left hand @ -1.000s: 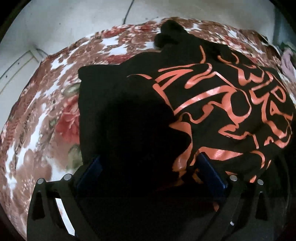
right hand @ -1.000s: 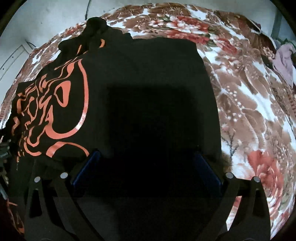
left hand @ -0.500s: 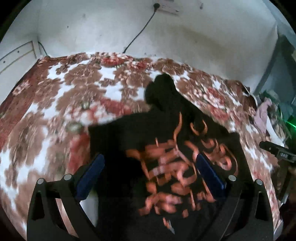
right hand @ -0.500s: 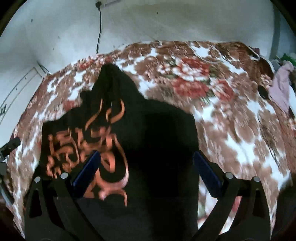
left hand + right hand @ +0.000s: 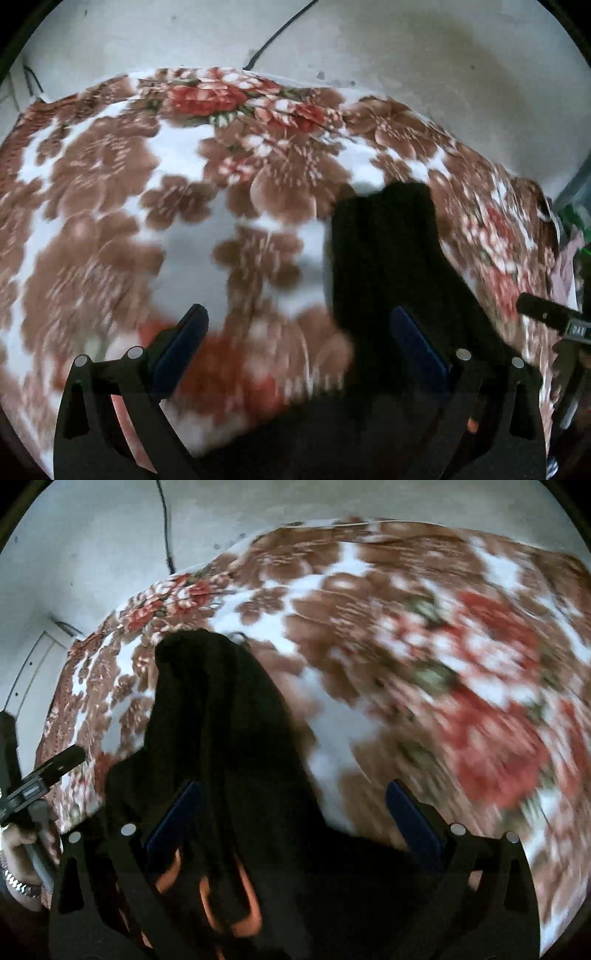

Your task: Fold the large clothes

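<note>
Lying seemingly between tongs [image 5: 293,812]: garment [image 5: 221,716]

— How is the left gripper [image 5: 295,328] seen?
— Its jaws are held wide apart, blue pads facing inward, nothing pinched between them.

— And the right gripper [image 5: 291,805]?
— It is likewise shown spread wide, its jaws parted with nothing clamped.

— Is the person glimpsed at all?
— A hand [image 5: 20,843] with a metal wristband is caught at the left edge of the right wrist view, wrapped around the other gripper's handle.
</note>
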`<state>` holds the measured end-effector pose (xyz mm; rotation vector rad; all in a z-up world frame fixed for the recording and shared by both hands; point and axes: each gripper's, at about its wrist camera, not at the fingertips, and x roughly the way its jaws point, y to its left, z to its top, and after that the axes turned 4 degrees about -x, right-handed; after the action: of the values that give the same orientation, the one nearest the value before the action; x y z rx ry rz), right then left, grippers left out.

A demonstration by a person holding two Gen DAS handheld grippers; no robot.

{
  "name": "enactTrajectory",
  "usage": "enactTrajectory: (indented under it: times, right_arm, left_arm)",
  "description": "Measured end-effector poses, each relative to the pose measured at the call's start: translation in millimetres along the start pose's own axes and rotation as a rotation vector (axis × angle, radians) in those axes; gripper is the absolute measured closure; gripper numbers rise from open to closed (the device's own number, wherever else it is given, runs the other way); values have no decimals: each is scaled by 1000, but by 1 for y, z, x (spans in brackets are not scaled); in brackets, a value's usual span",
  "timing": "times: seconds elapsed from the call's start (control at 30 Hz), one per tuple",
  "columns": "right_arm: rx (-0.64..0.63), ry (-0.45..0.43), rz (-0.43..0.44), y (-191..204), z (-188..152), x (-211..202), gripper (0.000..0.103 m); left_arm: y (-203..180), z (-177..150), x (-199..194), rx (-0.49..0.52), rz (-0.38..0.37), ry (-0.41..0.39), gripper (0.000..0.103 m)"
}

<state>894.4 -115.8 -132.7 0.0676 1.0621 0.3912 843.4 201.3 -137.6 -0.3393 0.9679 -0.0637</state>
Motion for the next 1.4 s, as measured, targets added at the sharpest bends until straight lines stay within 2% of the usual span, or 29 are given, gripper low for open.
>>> enactTrajectory:
  times: [0.07,0.1,0.17,0.2,0.27,0.33,0.37,0.43,0.47,0.5,0.53,0.57,0.6,0.73,0.9,1.1,1.27,1.4]
  right_arm:
    - [13,-29,23,1,15,19,5]
    - [8,-18,29,2,18,29,5]
    - [-17,21,-12,5,23,56,8]
    - [-15,44,4,5,24,65,9]
    - [18,68,44,2,27,79,28]
    - [52,87,75,1,29,92,35]
    - [47,118,67,3,29,99,47]
    - [33,122,75,7,28,104,56]
    - [43,117,81,7,27,103,66]
    - [42,117,85,8,27,102,71]
    - [15,103,58,11,28,99,78]
    - [-4,94,46,13,28,97,88]
    - [-27,82,40,17,29,93,90]
    - [-54,56,14,20,28,82,93]
    - [-87,14,7,33,20,55,94]
    - [-165,-62,-24,66,4,-12,94]
    - [-201,-109,-41,86,-27,-92,94]
    - [-196,-130,-2,97,-68,-132,94]
  left_arm:
    - [0,12,24,-12,-26,26,7]
    - [-2,16,34,-8,-27,37,7]
    - [-8,22,52,-3,-88,56,7]
    - [-10,22,57,-4,-105,62,8]
    - [-19,22,72,20,-126,89,13]
    - [-25,20,83,39,-145,116,27]
    - [-27,18,90,38,-166,139,38]
    - [-28,16,99,44,-178,161,45]
    - [-29,16,102,51,-198,166,62]
    - [-31,15,104,52,-225,174,85]
    - [-37,14,102,67,-241,173,96]
    - [-43,13,99,94,-233,160,95]
    - [-48,12,98,107,-226,153,95]
    - [-60,10,94,134,-188,147,95]
    - [-72,9,55,209,-194,49,96]
    - [-92,-2,-25,285,-221,-73,96]
    - [-118,-28,-105,373,-213,-106,96]
    - [-133,-64,-158,437,-209,-120,96]
